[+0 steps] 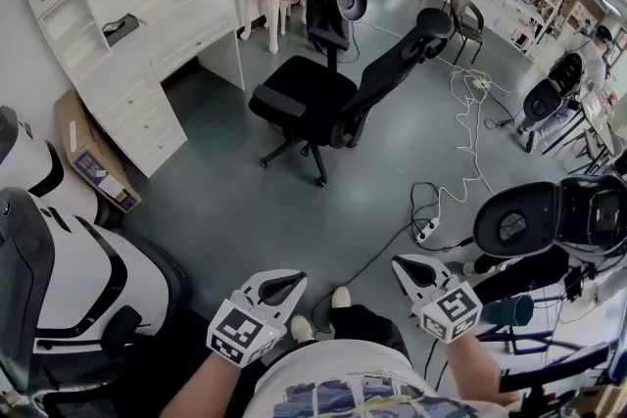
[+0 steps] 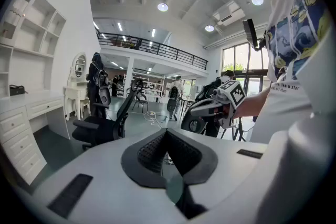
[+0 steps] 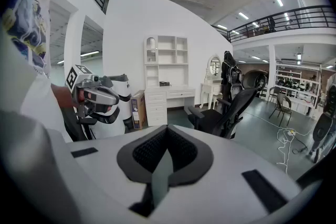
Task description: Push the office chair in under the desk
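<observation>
Pretty bright, even light, mostly from round ceiling spots plus daylight through the big window, so the office chair only throws a faint soft shadow on the floor. Both gripper views are heavy fisheye with black corners and lines bowing at the edges.

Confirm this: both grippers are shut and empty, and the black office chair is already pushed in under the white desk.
Not right. The head view shows the office chair standing out on the floor, apart from the desk, not under it. The rest holds: left gripper and right gripper are shut and empty.
</observation>
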A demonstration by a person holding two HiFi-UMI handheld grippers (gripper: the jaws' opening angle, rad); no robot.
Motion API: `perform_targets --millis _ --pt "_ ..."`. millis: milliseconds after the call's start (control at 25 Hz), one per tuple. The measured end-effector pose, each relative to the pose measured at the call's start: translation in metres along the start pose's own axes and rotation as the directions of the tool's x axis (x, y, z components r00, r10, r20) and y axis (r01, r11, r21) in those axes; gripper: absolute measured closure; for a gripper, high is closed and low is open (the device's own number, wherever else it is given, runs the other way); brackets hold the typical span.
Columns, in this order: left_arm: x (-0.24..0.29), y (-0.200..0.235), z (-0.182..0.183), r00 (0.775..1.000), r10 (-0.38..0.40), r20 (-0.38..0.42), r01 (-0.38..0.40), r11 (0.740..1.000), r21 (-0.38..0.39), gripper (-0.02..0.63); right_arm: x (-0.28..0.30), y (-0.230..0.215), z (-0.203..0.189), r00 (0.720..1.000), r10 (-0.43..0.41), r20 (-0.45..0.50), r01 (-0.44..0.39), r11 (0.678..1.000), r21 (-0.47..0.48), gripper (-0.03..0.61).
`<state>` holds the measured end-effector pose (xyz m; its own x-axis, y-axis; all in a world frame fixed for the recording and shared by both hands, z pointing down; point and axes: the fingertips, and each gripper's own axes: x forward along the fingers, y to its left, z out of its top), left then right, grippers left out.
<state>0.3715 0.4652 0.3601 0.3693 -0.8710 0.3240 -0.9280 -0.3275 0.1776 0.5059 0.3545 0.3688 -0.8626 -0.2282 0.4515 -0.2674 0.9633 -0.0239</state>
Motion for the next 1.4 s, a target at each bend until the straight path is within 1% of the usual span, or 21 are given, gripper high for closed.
perform_targets --millis 160,440,680,840,960,1000,1040,1080,1280,1400 --pt "-0.003 0.013 0.009 1.0 0.019 0.01 -0.019 1.0 0.013 0.601 0.01 -0.005 0.014 1.0 -0.011 0.009 0.011 1.0 -0.005 0.554" --pt "0.006 0.04 0.014 0.998 0.065 0.023 -0.065 0.998 0.007 0.601 0.036 -0.021 0.028 1.0 0.003 0.026 -0.002 1.0 -0.01 0.554" --pt "0.025 0.077 0.023 0.993 0.114 0.005 -0.114 0.993 -0.002 0.601 0.069 -0.055 0.037 0.999 0.001 0.044 -0.003 0.999 0.044 0.554" --pt "0.047 0.107 0.037 0.991 0.134 0.002 -0.133 0.991 -0.008 0.6 0.094 -0.095 0.049 0.997 -0.027 0.072 0.022 0.997 0.07 0.552" --pt "0.073 0.133 0.052 0.991 0.132 -0.009 -0.132 0.991 0.006 0.599 0.112 -0.134 0.066 0.994 -0.048 0.102 0.038 0.994 0.098 0.547" --pt "0.083 0.143 0.058 0.991 0.133 -0.015 -0.133 0.991 0.016 0.598 0.118 -0.149 0.07 0.993 -0.059 0.105 0.047 0.993 0.11 0.522" --pt "0.093 0.153 0.064 0.991 0.135 -0.022 -0.135 0.991 0.024 0.598 0.125 -0.164 0.072 0.992 -0.07 0.104 0.057 0.991 0.124 0.449" --pt "0.102 0.162 0.069 0.99 0.138 -0.029 -0.138 0.99 0.029 0.597 0.13 -0.178 0.074 0.991 -0.081 0.104 0.066 0.988 0.142 0.406" --pt "0.144 0.195 0.087 0.99 0.13 -0.056 -0.129 0.991 0.033 0.55 0.155 -0.253 0.085 0.982 -0.143 0.124 0.114 0.971 0.211 0.39" --pt "0.166 0.218 0.091 0.986 0.146 -0.081 -0.144 0.989 0.036 0.545 0.173 -0.297 0.091 0.977 -0.175 0.123 0.139 0.956 0.258 0.387"
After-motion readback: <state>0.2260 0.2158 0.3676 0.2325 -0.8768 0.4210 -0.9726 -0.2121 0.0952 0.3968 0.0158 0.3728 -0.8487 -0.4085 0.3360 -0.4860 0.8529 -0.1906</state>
